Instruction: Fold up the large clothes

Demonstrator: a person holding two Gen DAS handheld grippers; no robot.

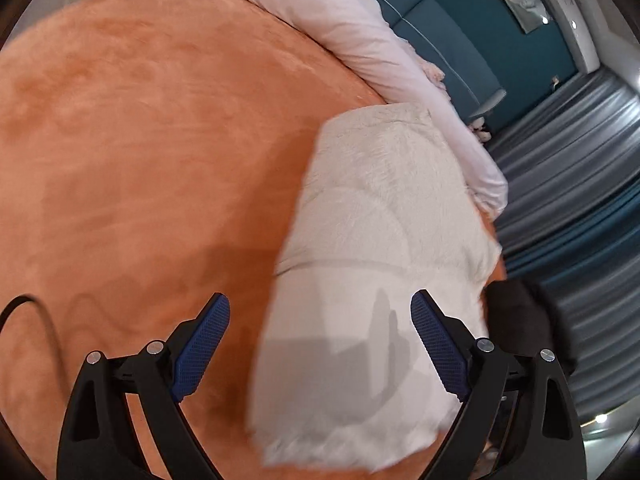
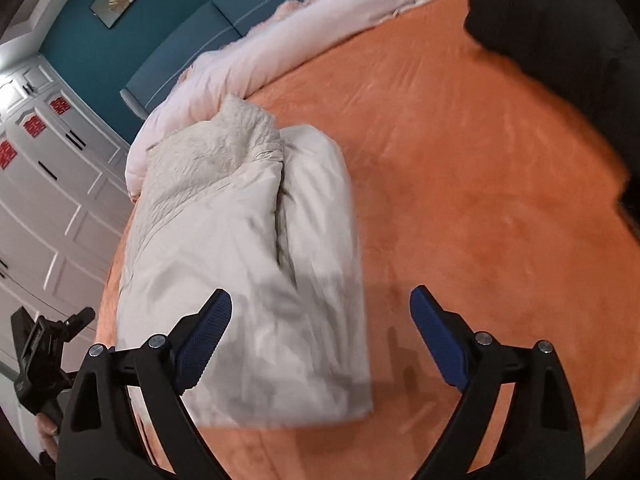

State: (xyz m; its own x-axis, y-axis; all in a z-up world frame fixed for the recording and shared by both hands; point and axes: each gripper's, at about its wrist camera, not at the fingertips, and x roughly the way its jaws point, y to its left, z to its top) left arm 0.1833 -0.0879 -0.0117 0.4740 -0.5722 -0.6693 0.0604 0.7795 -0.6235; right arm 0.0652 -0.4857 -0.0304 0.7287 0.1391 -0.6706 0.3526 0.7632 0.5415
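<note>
Cream padded garment [image 2: 248,264] lies folded at 9 o'clock on the orange bed [image 2: 460,208]. Both hand-held grippers, left [image 1: 320,344] and right [image 2: 320,340], gape empty; fold seemingly done, next probably tidying edges.

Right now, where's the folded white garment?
The garment lies on the orange blanket, at the left in the right wrist view and right of centre in the left wrist view, its far end by the pink duvet.

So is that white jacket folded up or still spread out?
Folded: the white jacket lies as a compact bundle on the orange bedspread, its sides doubled inward along a seam.
</note>
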